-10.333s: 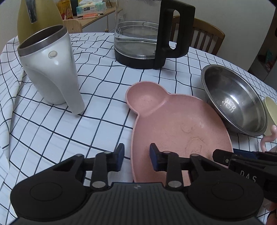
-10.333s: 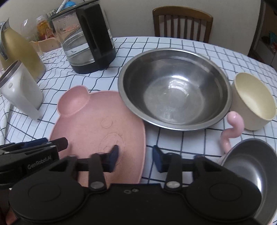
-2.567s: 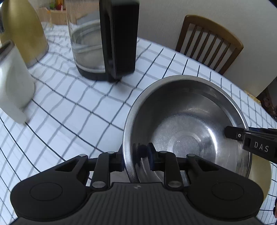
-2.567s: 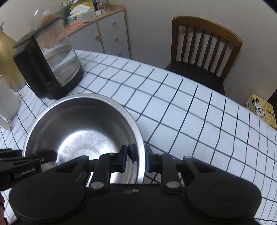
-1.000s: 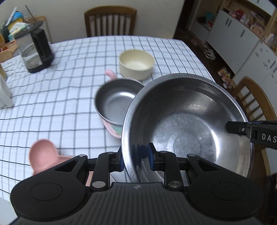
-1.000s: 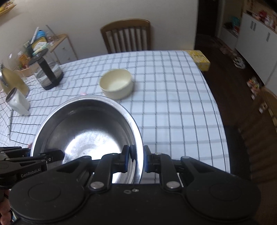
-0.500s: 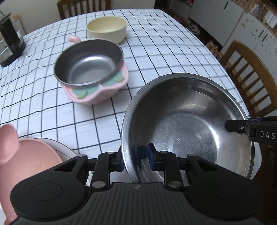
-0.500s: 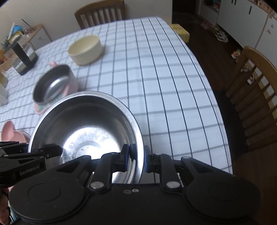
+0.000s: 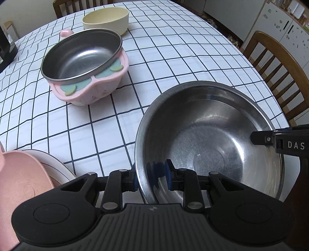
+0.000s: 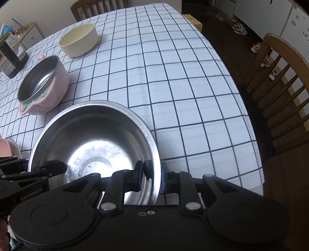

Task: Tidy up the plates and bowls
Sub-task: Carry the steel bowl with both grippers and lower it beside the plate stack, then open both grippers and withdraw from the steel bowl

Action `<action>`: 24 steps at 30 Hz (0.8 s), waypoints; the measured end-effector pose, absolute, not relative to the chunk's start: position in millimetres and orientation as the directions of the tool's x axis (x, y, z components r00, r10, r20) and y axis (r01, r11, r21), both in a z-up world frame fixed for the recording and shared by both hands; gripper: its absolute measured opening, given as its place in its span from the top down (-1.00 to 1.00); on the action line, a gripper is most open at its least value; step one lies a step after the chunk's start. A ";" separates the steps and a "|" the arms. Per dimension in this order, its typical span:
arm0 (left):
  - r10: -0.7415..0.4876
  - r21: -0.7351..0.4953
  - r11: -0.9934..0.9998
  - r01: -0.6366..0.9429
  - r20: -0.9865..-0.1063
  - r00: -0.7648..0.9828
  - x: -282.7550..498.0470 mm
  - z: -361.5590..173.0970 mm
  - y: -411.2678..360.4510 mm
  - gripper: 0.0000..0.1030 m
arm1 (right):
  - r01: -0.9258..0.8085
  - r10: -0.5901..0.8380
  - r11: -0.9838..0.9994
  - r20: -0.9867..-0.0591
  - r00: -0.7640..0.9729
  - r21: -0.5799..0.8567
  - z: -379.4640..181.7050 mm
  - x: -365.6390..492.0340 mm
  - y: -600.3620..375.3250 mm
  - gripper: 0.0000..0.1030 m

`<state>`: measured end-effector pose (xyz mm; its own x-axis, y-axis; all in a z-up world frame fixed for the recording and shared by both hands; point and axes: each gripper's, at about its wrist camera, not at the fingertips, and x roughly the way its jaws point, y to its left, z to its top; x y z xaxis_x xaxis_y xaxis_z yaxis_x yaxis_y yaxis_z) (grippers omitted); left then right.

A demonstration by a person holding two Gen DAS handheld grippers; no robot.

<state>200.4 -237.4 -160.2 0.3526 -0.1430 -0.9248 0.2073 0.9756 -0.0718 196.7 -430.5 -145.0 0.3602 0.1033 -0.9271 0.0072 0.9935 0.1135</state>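
Observation:
Both grippers hold the large steel bowl by its rim, near the table's front right corner. My left gripper is shut on its left rim. My right gripper is shut on its right rim; the bowl also shows in the right wrist view. A pink bowl with a steel liner stands on the checked tablecloth beyond it, and a cream bowl behind that. A pink pig-shaped plate lies on a white plate at the near left.
A wooden chair stands off the table's right side and another at the far end. A glass kettle with a black base is at the far left. The table's right edge drops to a dark floor.
The two grippers have carried the steel bowl lower and closer to the table near its front right corner. The pink bowl and cream bowl now look nearer.

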 end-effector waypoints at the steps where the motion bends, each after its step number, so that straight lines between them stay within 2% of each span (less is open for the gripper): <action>1: -0.141 -0.070 0.976 0.208 -0.925 0.352 200.1 -160.9 -237.4 0.52 | 0.008 0.103 0.994 -0.927 0.359 0.113 -146.3 196.5 -430.5 0.63; 7: -0.143 -0.067 0.974 0.217 -0.924 0.356 200.5 -162.1 -237.5 0.52 | 0.004 0.099 0.994 -0.929 0.356 0.107 -149.9 195.8 -428.9 0.61; 12: -0.134 -0.060 0.976 0.211 -0.926 0.353 198.3 -161.1 -237.7 0.51 | -0.003 0.118 0.992 -0.929 0.351 0.125 -148.1 196.3 -429.1 0.48; 17: -0.130 -0.061 0.978 0.200 -0.926 0.354 197.6 -157.3 -232.7 0.46 | -0.026 0.120 0.993 -0.925 0.359 0.119 -138.3 195.8 -426.7 0.44; 22: -0.129 -0.056 0.979 0.198 -0.918 0.376 194.5 -146.6 -225.2 0.41 | -0.061 0.132 0.991 -0.915 0.382 0.117 -120.6 192.8 -422.7 0.22; 24: -0.138 -0.067 0.980 0.189 -0.910 0.391 193.4 -138.8 -220.9 0.40 | -0.085 0.145 0.989 -0.905 0.399 0.121 -111.1 191.4 -420.1 0.25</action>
